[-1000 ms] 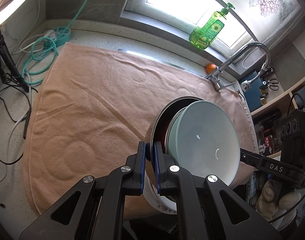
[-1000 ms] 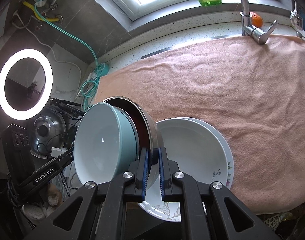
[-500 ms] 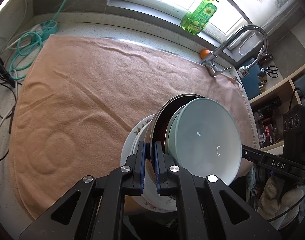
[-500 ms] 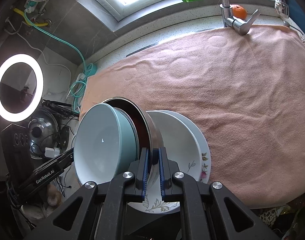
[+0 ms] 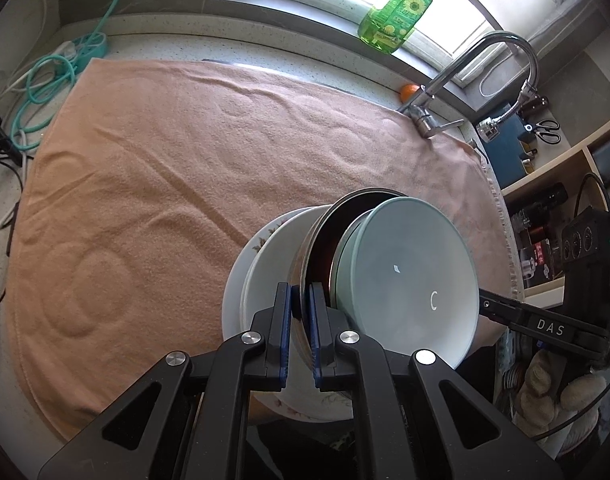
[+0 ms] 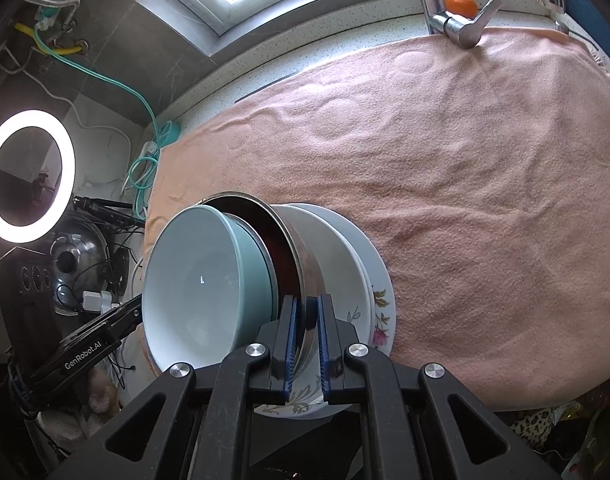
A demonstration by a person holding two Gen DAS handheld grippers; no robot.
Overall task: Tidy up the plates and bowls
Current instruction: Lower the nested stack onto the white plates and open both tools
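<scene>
Both hand-held grippers carry the nested bowls over the near edge of the table.

Our left hand-held gripper (image 5: 301,332) and right hand-held gripper (image 6: 305,344) are each clamped narrow on opposite sides of the steel bowl (image 6: 301,256) rim; the pale green bowl (image 5: 409,284) sits nested inside it, and a white bowl (image 6: 345,268) on a floral plate (image 6: 381,308) lies beneath, over the peach towel (image 5: 165,184) at the table's near edge. We judge the thin rim could slip between the pads if our two hands drift apart or tilt unevenly. The loose green bowl could slide out, and setting down so near the edge risks tipping the whole stack off.
</scene>
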